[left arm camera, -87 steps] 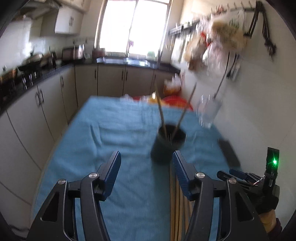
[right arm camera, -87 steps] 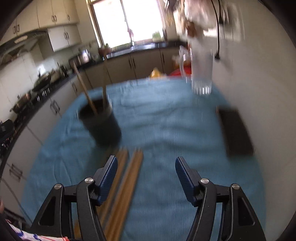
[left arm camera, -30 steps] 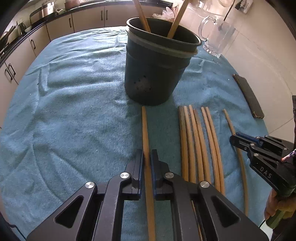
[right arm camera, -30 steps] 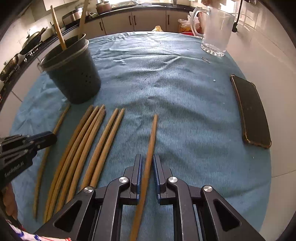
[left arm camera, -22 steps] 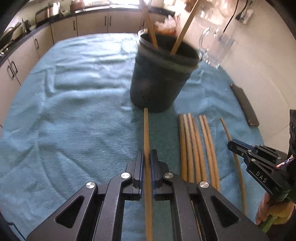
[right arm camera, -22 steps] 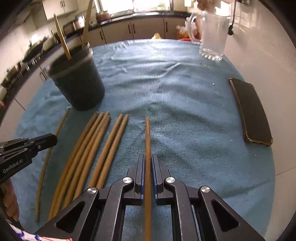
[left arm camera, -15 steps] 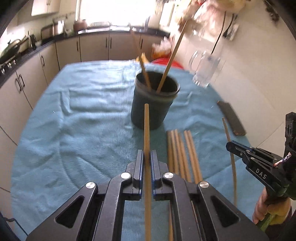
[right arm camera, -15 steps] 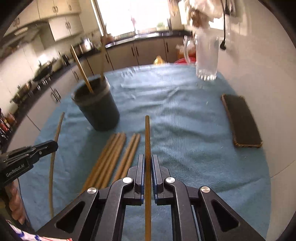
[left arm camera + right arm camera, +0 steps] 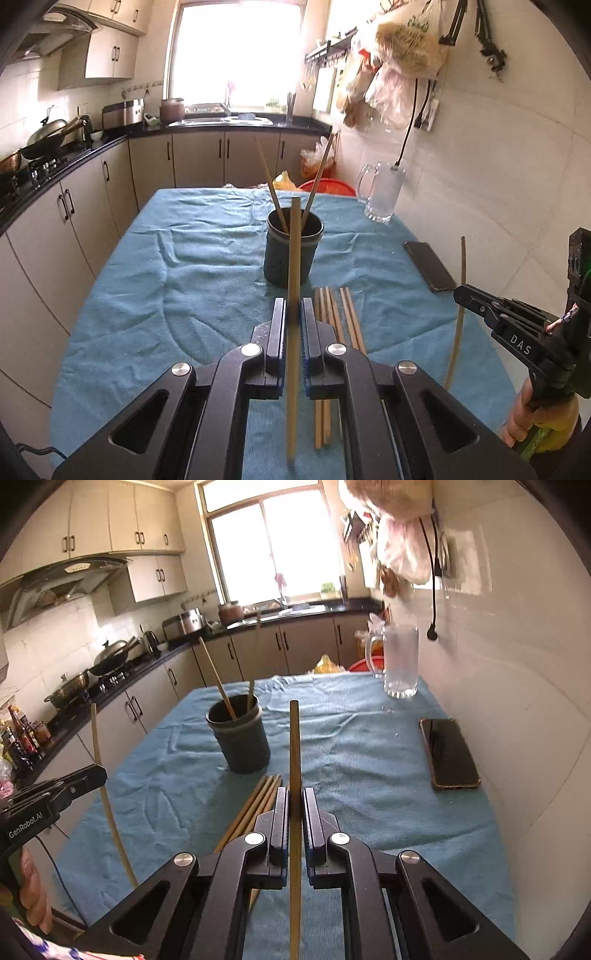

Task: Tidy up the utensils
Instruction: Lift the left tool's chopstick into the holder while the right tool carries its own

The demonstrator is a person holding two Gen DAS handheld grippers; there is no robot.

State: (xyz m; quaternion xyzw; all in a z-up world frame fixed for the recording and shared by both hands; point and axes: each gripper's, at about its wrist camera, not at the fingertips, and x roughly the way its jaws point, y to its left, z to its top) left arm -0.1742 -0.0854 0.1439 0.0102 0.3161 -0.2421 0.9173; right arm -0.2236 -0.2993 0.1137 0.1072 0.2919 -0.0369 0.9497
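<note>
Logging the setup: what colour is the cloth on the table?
Blue cloth, clearest in the right wrist view.

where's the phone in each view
Left wrist view: the phone lies right of centre on the blue cloth, near the wall, right of the dark pot.
Right wrist view: the phone lies at the right, by the wall.
Shared landmark: the glass jug stands beyond it in both.
</note>
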